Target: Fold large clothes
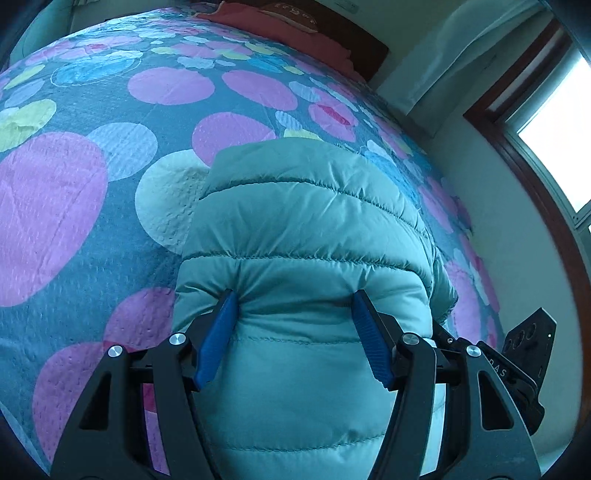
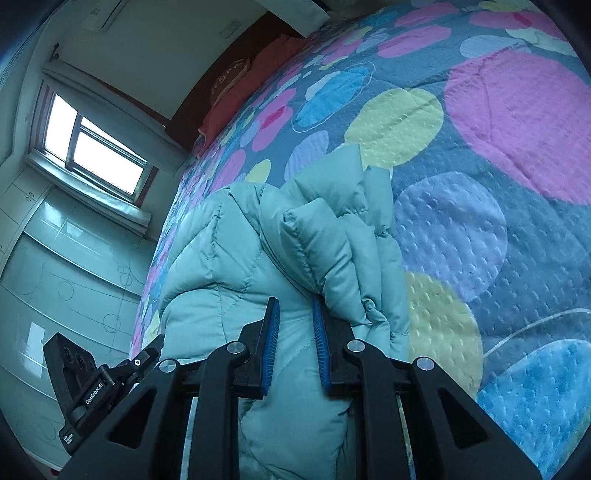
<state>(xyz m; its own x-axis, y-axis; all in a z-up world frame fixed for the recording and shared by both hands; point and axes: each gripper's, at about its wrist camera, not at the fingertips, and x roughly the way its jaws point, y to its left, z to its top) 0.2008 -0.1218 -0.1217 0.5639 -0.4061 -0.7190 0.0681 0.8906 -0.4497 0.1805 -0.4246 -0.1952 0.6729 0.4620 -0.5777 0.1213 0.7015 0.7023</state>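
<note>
A puffy teal quilted jacket (image 1: 303, 206) lies bunched on a bed covered with a spotted bedspread (image 1: 74, 184). In the left wrist view my left gripper (image 1: 294, 299) holds a thick padded fold of it, its blue pads (image 1: 218, 332) pressed into the filling with the jaws wide apart. In the right wrist view the jacket (image 2: 221, 251) shows layered folds. My right gripper (image 2: 295, 302) is shut on a thinner fold there, with its pads (image 2: 271, 339) close together. Both grippers grip the jacket's near end, side by side.
The bedspread (image 2: 480, 184) stretches far beyond the jacket. A red pillow (image 1: 295, 29) lies at the headboard. A window (image 2: 96, 147) and pale wardrobe doors (image 2: 55, 258) stand beside the bed's edge. A black body of the other gripper (image 1: 524, 350) shows at the right.
</note>
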